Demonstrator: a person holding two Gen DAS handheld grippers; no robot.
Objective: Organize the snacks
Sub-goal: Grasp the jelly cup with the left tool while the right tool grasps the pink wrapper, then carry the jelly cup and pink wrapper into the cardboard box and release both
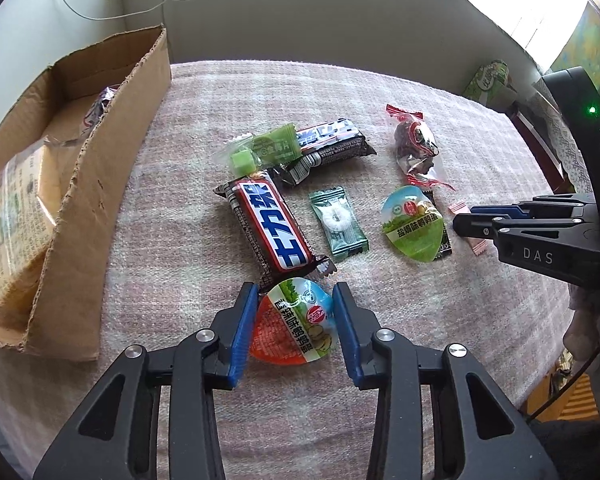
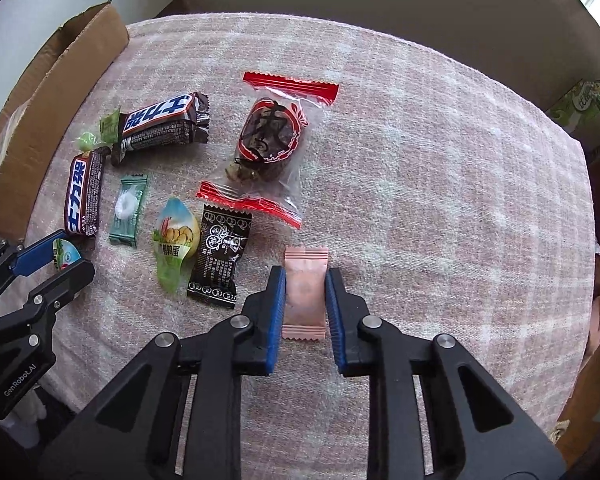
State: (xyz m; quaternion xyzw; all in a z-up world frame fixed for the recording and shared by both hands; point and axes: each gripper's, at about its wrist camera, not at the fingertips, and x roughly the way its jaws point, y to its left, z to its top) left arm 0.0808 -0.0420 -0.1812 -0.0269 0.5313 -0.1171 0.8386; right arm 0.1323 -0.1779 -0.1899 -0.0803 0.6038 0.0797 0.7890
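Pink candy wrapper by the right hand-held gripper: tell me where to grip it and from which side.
Grip the pink candy wrapper across its padded middle, coming from above with a finger on each long edge. It lies flat, crimped ends front and back; the right hand-held gripper already straddles it that way.

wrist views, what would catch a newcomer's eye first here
Two grippers each straddle a snack on the pink checked cloth: the left gripper has its jaws around a red-bottomed quail egg cup, and the right gripper brackets a pink candy wrapper. Between them lies a scatter of snacks, the boldest being two Snickers bars, with a torn cardboard box at the left edge.
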